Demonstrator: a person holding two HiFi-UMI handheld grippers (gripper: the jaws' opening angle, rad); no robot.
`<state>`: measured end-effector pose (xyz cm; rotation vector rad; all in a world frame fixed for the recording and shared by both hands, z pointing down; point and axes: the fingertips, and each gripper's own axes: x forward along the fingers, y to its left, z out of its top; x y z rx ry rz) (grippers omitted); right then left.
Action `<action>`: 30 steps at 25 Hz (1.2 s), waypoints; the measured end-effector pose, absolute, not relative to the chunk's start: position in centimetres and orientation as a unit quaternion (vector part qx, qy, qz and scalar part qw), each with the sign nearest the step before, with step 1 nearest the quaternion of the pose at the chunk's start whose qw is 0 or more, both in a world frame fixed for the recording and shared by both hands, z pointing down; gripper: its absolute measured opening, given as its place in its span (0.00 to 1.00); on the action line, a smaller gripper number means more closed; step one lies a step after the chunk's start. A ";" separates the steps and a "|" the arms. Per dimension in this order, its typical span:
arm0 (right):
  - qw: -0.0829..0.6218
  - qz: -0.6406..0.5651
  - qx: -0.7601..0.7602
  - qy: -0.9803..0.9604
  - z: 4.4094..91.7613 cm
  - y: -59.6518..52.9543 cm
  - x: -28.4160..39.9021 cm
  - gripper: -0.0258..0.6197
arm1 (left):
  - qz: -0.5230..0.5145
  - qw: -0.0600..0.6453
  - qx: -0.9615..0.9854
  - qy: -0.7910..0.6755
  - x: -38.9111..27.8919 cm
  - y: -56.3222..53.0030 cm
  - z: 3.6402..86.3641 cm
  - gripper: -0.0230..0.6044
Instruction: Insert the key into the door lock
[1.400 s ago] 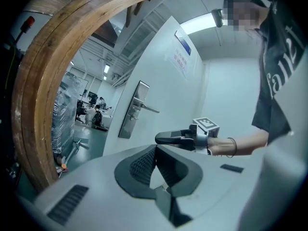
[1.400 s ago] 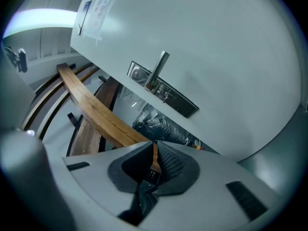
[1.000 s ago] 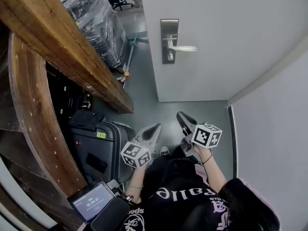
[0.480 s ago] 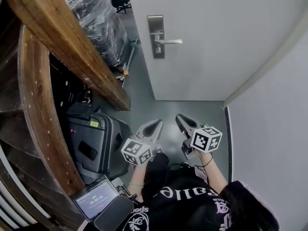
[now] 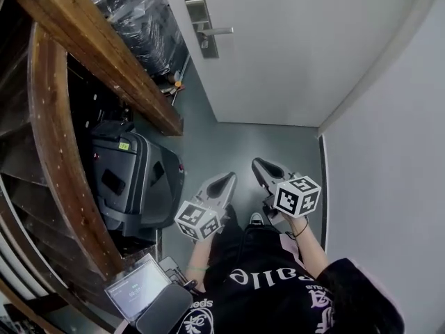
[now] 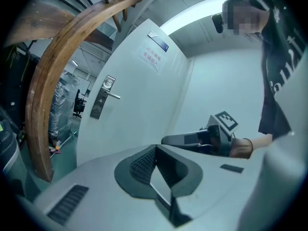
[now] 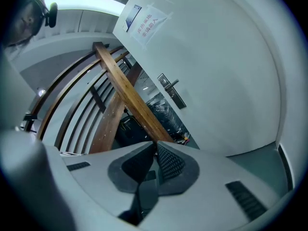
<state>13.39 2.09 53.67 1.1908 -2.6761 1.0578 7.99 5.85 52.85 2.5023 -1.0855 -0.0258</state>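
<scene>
The white door fills the top of the head view, with its metal lock plate and lever handle at the upper left. No key shows in any view. My left gripper and right gripper hang side by side low in front of the person, well short of the door, both shut with nothing seen between the jaws. The left gripper view shows the lock plate far off to the left and the right gripper beside it. In the right gripper view the lock plate is at mid-height.
A curved wooden stair rail runs down the left. Below it stands a black suitcase, with plastic-wrapped goods behind. A device with a lit screen sits at the bottom left. A white wall closes the right side.
In the head view the lock plate has slid up and to the left and looks smaller. Both grippers keep about the same place, shut as before.
</scene>
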 end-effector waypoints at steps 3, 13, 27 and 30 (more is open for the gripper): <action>0.014 0.347 0.369 -0.862 54.2 3.2 12.8 0.10 | 0.000 0.206 0.890 -0.407 7.2 7.8 53.0 0.04; 0.021 0.336 0.367 -0.867 54.1 6.3 9.8 0.10 | 0.002 0.193 0.888 -0.418 3.6 10.4 52.2 0.04; -0.011 0.345 0.418 -0.840 54.2 11.7 3.8 0.09 | 0.038 0.185 0.911 -0.366 -3.4 16.1 53.4 0.04; -0.013 0.347 0.424 -0.836 54.4 12.4 3.2 0.09 | 0.045 0.177 0.914 -0.362 -4.3 16.5 53.7 0.04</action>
